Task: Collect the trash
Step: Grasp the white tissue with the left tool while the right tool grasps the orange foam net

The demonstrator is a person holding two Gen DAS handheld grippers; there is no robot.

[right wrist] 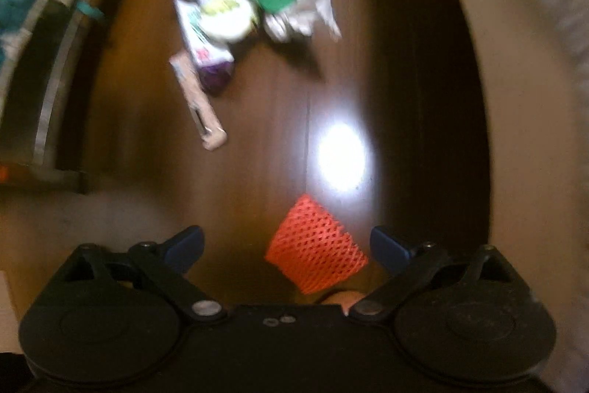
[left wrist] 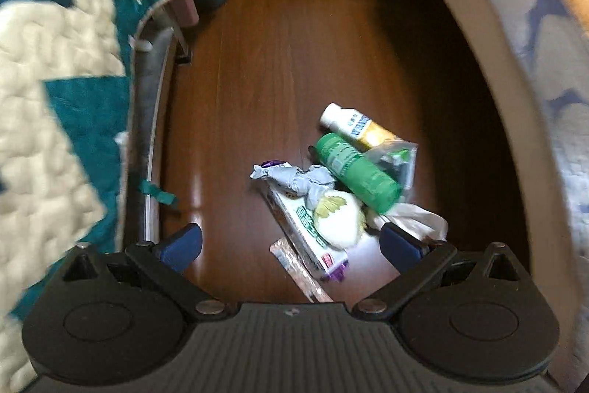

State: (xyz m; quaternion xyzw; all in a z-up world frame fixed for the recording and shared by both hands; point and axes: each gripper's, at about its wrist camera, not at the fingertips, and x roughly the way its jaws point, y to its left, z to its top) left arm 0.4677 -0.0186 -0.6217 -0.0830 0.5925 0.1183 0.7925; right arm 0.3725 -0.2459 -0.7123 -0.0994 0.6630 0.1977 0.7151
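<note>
Both grippers hang over a dark wooden floor (left wrist: 279, 69) with nothing in them. The left gripper (left wrist: 291, 240) has its blue fingers spread wide above a small pile of trash, and the right gripper (right wrist: 287, 244) is spread wide too, farther back from the pile.

The pile lies out in the open floor, between a quilt (left wrist: 55, 91) hanging along one edge and a pale curved wall (left wrist: 489, 61) along the other. In it, a green bottle (left wrist: 357, 172) lies on its side, touching a white and gold bottle (left wrist: 353, 126) behind it. A crumpled gray wrapper (left wrist: 294, 179) sits on a flat white box (left wrist: 313, 234), and a round white and yellow lid (left wrist: 338, 216) rests on the box too. A clear stick wrapper (left wrist: 298, 271) lies just beside the box, nearest the left gripper. Some crinkled plastic (left wrist: 412, 212) pokes out under the green bottle.

In the right view, an orange mesh sleeve (right wrist: 316, 245) lies on the floor by itself, well apart from the pile and right below the right gripper.

It looks like the picking up is only starting. Next, each gripper likely needs to go lower and close on one piece. The mesh sleeve is soft, so a gentle pinch should do. No bin shows in either view.
</note>
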